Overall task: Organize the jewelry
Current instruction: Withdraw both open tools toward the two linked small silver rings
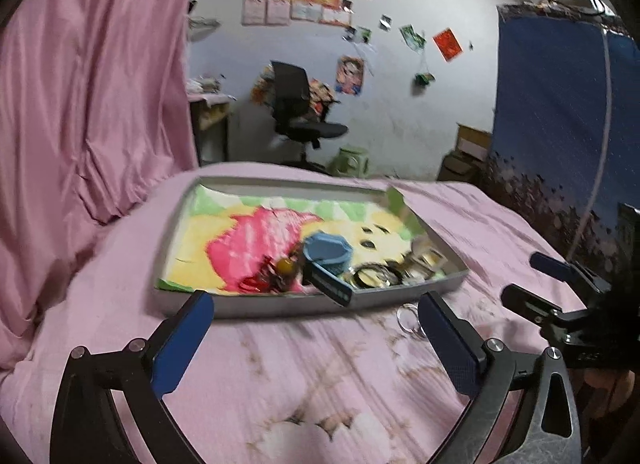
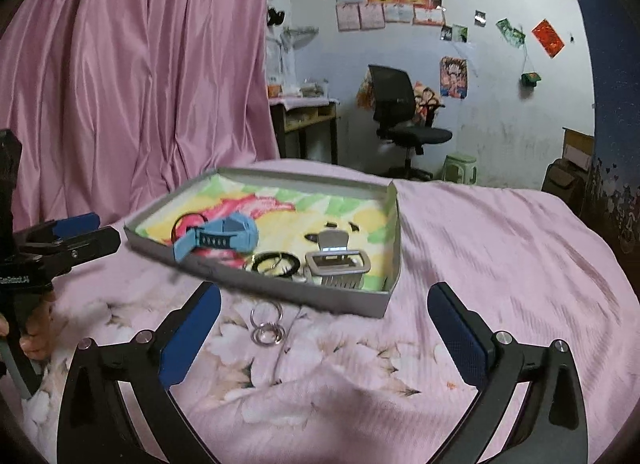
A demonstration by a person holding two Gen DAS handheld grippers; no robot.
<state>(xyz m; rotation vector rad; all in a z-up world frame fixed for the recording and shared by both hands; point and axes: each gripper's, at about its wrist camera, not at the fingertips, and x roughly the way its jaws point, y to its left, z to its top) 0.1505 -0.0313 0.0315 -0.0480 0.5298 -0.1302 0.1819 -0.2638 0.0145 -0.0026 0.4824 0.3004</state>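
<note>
A shallow grey box lined with a bright cartoon cloth lies on the pink bed. Inside are a blue watch, black hair ties, a grey claw clip and red beaded pieces. Two clear rings lie on the bedsheet just in front of the box. My left gripper hangs open before the box with nothing between its fingers. My right gripper is open too, just behind the rings.
A pink curtain hangs at the left. Beyond the bed stand a black office chair, a small desk and a green stool. A blue patterned cloth hangs at the right. A hand holds the left gripper's handle.
</note>
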